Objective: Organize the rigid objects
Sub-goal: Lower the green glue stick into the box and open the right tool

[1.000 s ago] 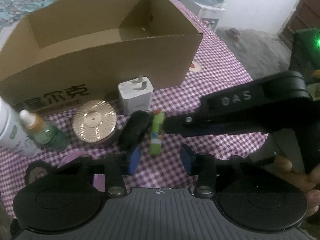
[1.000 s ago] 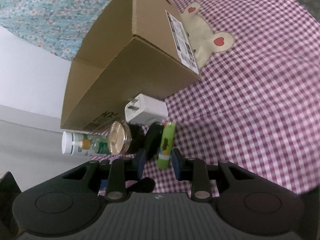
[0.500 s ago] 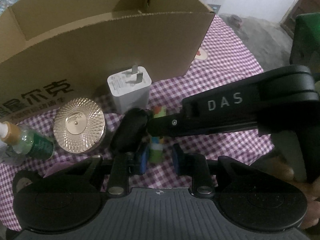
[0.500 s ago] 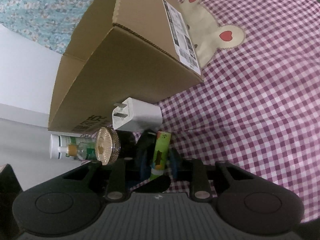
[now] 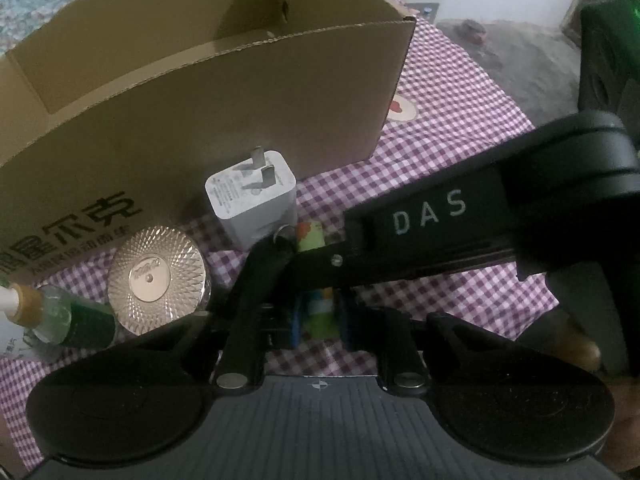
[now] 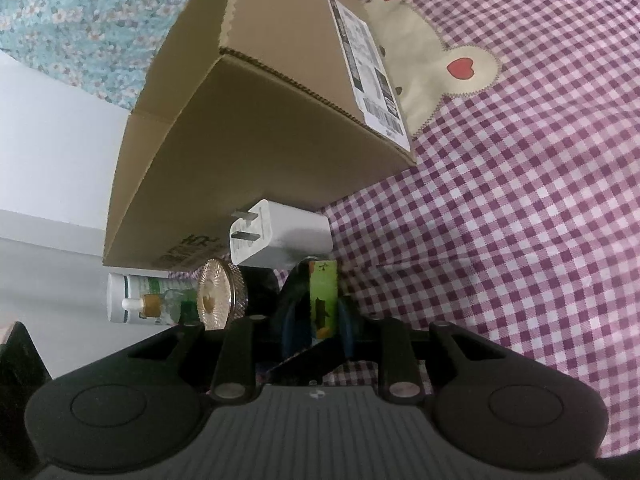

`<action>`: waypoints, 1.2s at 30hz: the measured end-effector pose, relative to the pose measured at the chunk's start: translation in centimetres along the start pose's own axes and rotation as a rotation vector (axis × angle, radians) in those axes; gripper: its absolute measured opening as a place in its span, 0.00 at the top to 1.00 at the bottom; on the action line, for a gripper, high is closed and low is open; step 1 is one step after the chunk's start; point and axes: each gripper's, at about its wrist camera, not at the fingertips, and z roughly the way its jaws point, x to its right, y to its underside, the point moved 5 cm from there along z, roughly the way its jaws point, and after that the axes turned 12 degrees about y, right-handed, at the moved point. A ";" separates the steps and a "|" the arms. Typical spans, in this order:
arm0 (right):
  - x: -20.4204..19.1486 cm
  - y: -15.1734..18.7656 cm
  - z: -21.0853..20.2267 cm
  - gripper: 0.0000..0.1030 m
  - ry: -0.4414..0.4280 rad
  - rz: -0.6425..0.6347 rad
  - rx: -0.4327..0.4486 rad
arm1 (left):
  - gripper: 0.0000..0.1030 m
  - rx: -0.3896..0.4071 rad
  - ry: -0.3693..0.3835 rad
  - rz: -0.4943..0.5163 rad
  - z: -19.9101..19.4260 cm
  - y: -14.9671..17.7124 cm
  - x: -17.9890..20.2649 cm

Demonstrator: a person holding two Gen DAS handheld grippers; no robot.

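Green stick-shaped tube [image 5: 318,312] lay on the purple gingham cloth [image 6: 520,220] just in front of the cardboard box [image 5: 224,92], beside the white charger [image 5: 252,196] and a black object [image 5: 260,268]. We had our left gripper [image 5: 318,318] pinching its near end, jaws just closed in. Our right gripper [image 6: 322,320] pinched the same tube too, jaws likewise just closing.

It's dim in here, with soft daylight spilling from the bright floor [image 5: 520,52] far beyond the tool. The box [image 5: 224,120] wall facing it sits in shadow. The gold lid [image 5: 154,276] catches a pale glare. Fisheye bending curves every edge, the corners go black, and everything looks grainy and slightly soft.
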 end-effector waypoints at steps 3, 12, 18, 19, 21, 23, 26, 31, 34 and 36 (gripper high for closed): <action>0.7 0.1 -0.3 0.83 -0.001 0.016 -0.002 | 0.86 0.007 0.001 0.012 -0.7 0.2 0.4; 0.8 1.6 -3.6 0.84 -0.042 0.023 0.043 | 0.86 0.067 -0.004 0.058 -3.8 0.5 2.6; -1.3 2.7 -7.9 0.83 -0.053 -0.037 0.116 | 0.86 0.166 -0.024 0.093 -8.5 0.3 3.5; -2.1 2.7 -8.5 0.83 -0.055 -0.053 0.130 | 0.86 0.186 -0.033 0.097 -9.5 0.1 3.4; -4.1 2.5 -9.9 0.83 -0.070 -0.091 0.159 | 0.86 0.230 -0.058 0.098 -11.5 -0.6 3.0; -6.4 1.9 -11.2 0.83 -0.096 -0.139 0.186 | 0.86 0.265 -0.085 0.088 -13.4 -1.7 2.2; -10.0 0.5 -12.2 0.83 -0.132 -0.202 0.204 | 0.86 0.303 -0.112 0.050 -15.4 -3.8 0.3; -16.2 -3.4 -11.5 0.83 -0.183 -0.299 0.181 | 0.86 0.305 -0.148 -0.045 -17.3 -8.5 -4.7; -19.1 -6.1 -9.6 0.83 -0.201 -0.315 0.128 | 0.86 0.273 -0.157 -0.109 -17.2 -10.5 -8.3; -20.3 -7.9 -7.8 0.83 -0.201 -0.301 0.077 | 0.86 0.242 -0.147 -0.156 -16.4 -11.3 -10.6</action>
